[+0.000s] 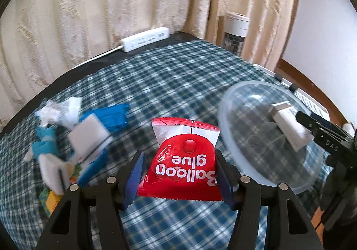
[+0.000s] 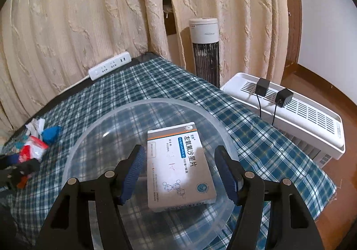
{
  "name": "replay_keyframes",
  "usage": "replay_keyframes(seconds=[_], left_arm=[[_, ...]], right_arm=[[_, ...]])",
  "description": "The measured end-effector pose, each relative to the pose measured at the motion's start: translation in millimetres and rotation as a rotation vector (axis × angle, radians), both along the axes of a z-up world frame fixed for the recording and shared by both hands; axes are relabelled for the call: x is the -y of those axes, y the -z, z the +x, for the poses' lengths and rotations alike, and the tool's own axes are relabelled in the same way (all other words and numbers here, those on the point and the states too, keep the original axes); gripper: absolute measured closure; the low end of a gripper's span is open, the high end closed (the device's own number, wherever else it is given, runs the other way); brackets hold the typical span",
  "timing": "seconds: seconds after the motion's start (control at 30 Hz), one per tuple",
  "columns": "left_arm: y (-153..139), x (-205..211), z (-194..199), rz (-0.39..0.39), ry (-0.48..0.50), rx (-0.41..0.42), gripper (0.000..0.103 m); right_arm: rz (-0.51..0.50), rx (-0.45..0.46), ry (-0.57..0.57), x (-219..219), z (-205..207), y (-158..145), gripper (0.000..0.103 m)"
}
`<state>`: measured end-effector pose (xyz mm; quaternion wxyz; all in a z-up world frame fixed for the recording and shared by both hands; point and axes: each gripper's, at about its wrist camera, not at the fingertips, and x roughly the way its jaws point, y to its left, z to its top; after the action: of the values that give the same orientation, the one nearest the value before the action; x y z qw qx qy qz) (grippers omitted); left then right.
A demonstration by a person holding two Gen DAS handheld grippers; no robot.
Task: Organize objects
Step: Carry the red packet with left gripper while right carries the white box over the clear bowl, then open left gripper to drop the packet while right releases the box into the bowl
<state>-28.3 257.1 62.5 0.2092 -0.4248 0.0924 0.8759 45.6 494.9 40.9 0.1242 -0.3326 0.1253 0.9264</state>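
My left gripper (image 1: 178,160) is shut on a red and white "Balloon glue" packet (image 1: 185,156) and holds it just above the plaid cloth (image 1: 178,76). To its right lies a clear plastic bowl (image 1: 221,113). My right gripper (image 2: 179,156) hangs over that bowl (image 2: 156,100). A white medicine box (image 2: 178,165) lies in the bowl between its blue pads, with a gap on each side, so the jaws are open. The left wrist view shows the same box (image 1: 290,131) at the tip of the right gripper's black fingers (image 1: 312,125).
A heap of small things lies at the left: blue and white boxes (image 1: 89,138), a crumpled wrapper (image 1: 58,113), a yellow block (image 1: 52,203). A white power strip (image 1: 145,38) sits by the curtain. Beyond the table's right edge stand a tower fan (image 2: 205,49) and a white vented unit (image 2: 290,111).
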Motion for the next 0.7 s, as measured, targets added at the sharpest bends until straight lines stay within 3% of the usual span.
replay_keyframes(seconds=[0.53,0.6,0.67,0.7], left_arm=[[7,-66,7,0.026,0.209,0.003,0.039],[8,-71,5,0.039,0.225,0.01,0.03],[7,-71,4,0.057,0.218,0.006,0.011],[6,-69,3,0.067,0.209,0.0,0.01]], right_arm=[[-0.047,-0.02,0.023,-2,6,2,0.037],[-0.051,-0.02,0.026,-3,7,2,0.037],[-0.052,-0.019,0.026,-4,8,2,0.037],[-0.052,-0.02,0.026,-4,8,2,0.037]])
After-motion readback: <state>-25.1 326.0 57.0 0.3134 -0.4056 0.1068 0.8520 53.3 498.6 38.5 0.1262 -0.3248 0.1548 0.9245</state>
